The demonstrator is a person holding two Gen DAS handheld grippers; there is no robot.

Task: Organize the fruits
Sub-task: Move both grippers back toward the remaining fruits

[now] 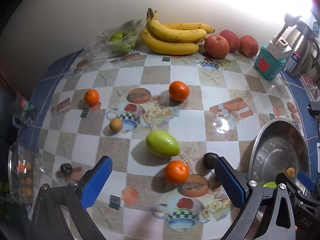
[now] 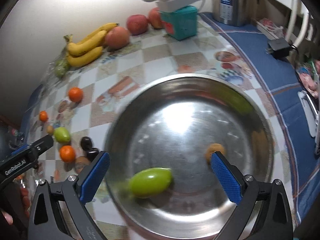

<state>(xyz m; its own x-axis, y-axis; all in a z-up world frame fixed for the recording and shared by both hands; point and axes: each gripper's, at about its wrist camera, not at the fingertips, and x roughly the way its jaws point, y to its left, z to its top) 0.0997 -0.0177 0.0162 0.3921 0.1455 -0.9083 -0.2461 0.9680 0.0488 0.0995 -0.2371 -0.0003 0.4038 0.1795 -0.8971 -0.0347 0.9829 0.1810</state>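
Observation:
My left gripper [image 1: 163, 180] is open above the table, with an orange [image 1: 176, 172] between its fingers and a green fruit [image 1: 162, 143] just beyond. Two more oranges [image 1: 179, 90] [image 1: 91, 97], a small brown fruit [image 1: 116, 123] and two dark fruits [image 1: 210, 160] [image 1: 66, 168] lie around. My right gripper [image 2: 160, 172] is open over the steel bowl [image 2: 260, 120], which holds a green fruit [image 2: 150, 182] and a small brown fruit [image 2: 215, 150]. The bowl also shows in the left wrist view [image 1: 278, 140].
Bananas [image 1: 174, 37], three apples [image 1: 217, 46] and a clear box of green fruit [image 1: 120, 41] line the wall. A teal box [image 1: 270, 64] and a steel kettle [image 1: 300, 46] stand at the back right. A glass bowl [image 1: 22, 172] sits at the left edge.

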